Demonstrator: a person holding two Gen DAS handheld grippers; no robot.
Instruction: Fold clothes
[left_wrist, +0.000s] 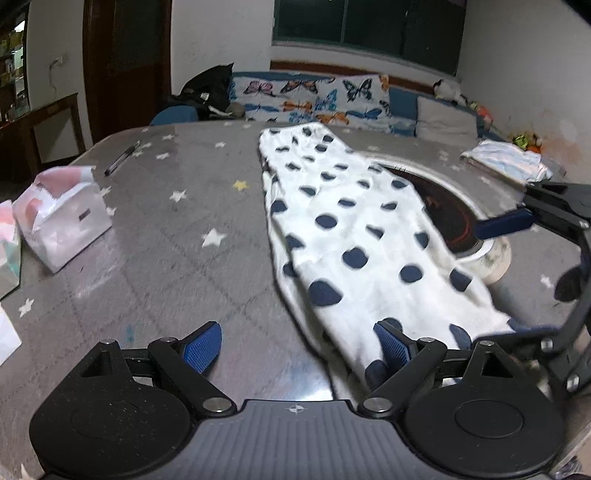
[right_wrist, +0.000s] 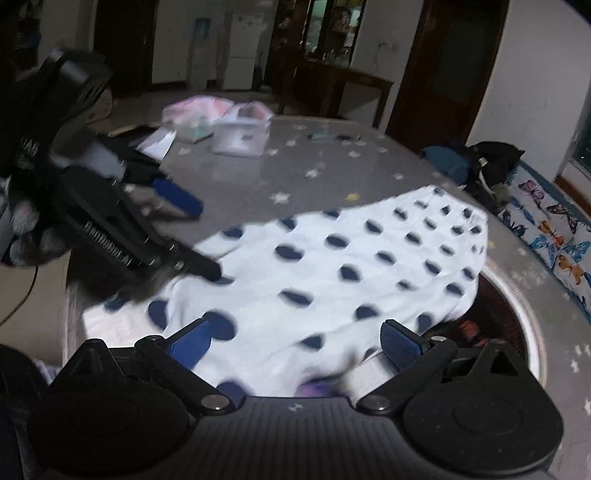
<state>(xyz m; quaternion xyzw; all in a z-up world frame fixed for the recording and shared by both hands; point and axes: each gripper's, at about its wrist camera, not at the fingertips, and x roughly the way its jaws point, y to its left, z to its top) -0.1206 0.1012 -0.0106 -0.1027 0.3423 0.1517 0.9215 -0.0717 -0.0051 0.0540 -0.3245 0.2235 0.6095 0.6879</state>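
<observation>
Your left gripper (left_wrist: 299, 345) is spread wide, its blue pads apart over the grey star-printed tablecloth (left_wrist: 177, 236), with nothing between them; the right-hand pad (left_wrist: 391, 345) sits at the near edge of the white polka-dot garment (left_wrist: 354, 229), though the blur makes it hard to say whether it touches the cloth. Your right gripper (right_wrist: 295, 343) is likewise released, both pads well apart and hovering over the near part of the same garment (right_wrist: 351, 266), gripping nothing. The garment lies flat as a long strip on the table, running from just beside your grippers away toward the far edge, and one side of it drapes over a round dark inset with a pale rim (left_wrist: 447, 214) sunk into the tabletop. In the left wrist view, your right gripper (left_wrist: 532, 221) shows at the right edge, above that inset. In the right wrist view, your left gripper (right_wrist: 173, 225) reaches in from the left, close to the garment's edge. A white bag (left_wrist: 62, 221) stands on the table well to the left, a pen (left_wrist: 122, 158) lies beyond it, and a folded pale cloth (left_wrist: 509, 162) rests at the far right. A butterfly-print cover (left_wrist: 314, 99) lies on the sofa behind the table.
</observation>
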